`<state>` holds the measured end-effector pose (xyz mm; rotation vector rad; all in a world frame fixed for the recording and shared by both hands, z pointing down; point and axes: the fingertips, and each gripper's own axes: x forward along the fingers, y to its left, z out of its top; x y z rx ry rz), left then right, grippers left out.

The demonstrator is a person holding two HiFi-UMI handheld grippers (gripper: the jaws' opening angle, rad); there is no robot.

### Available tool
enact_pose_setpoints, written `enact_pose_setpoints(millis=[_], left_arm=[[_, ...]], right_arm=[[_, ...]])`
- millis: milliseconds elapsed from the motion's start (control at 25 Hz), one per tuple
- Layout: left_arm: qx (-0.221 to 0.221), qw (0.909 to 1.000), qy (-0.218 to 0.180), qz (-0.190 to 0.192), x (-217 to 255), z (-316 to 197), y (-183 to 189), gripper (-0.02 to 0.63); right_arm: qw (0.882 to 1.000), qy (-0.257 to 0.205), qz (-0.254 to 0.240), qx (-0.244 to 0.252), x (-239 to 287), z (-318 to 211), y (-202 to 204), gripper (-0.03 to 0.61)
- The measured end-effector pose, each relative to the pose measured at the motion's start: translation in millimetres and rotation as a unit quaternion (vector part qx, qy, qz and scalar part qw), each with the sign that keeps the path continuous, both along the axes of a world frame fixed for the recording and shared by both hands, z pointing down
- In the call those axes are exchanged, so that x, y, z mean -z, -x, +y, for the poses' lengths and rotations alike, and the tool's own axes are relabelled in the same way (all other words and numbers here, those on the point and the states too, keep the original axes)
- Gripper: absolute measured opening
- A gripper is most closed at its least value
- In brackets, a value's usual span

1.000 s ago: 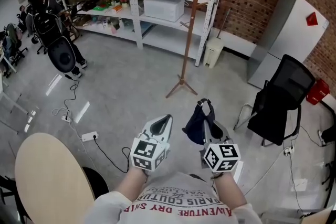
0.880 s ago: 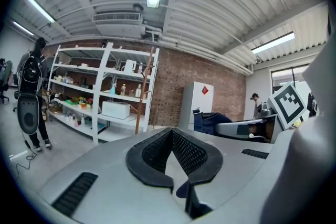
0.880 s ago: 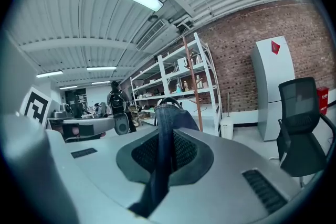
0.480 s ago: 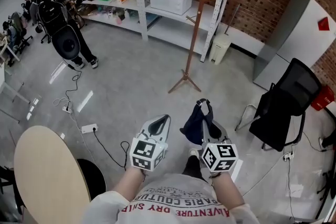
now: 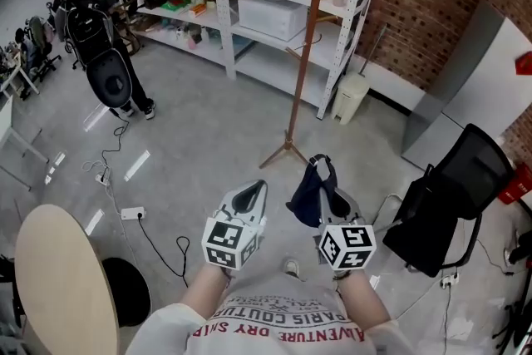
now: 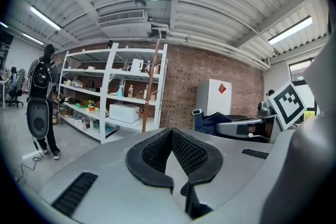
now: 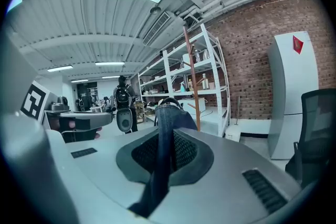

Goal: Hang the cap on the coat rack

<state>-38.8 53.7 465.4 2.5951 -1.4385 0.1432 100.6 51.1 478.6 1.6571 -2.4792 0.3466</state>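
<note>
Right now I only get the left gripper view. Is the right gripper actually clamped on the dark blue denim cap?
Observer: Yes. The right gripper view shows the right gripper with its jaws shut on a strip of the dark blue denim cap.
Operator: I can see the rack's pole but not its foot. Where does it stand?
Observer: In the head view, the tall brown wooden coat rack stands on a tripod foot on the grey floor. It is ahead of both grippers, and the cap is well short of it and not yet hung.
</note>
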Motion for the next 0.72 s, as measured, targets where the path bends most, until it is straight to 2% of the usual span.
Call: enact_pose_setpoints(millis=[160, 360, 560, 720], left_arm=[[0.013, 0.9999, -0.01, -0.002, 3, -37, -40, 0.006], [0.029, 0.9995, 0.003, 0.008, -1, -75, -72, 0.006], [0.031, 0.9994, 0.015, 0.011, -1, -109, -92, 0.006], [0.03, 0.9993, 0.02, 0.011, -10, -137, -95, 0.006]], right_arm=[[1.0, -0.013, -0.002, 0.014, 6, -43, -42, 0.018], [1.0, -0.009, -0.006, 0.029, 8, -84, -80, 0.018], [0.999, -0.007, -0.015, 0.038, 13, -118, -101, 0.018], [0.999, 0.001, -0.019, 0.034, 3, -145, -105, 0.018]])
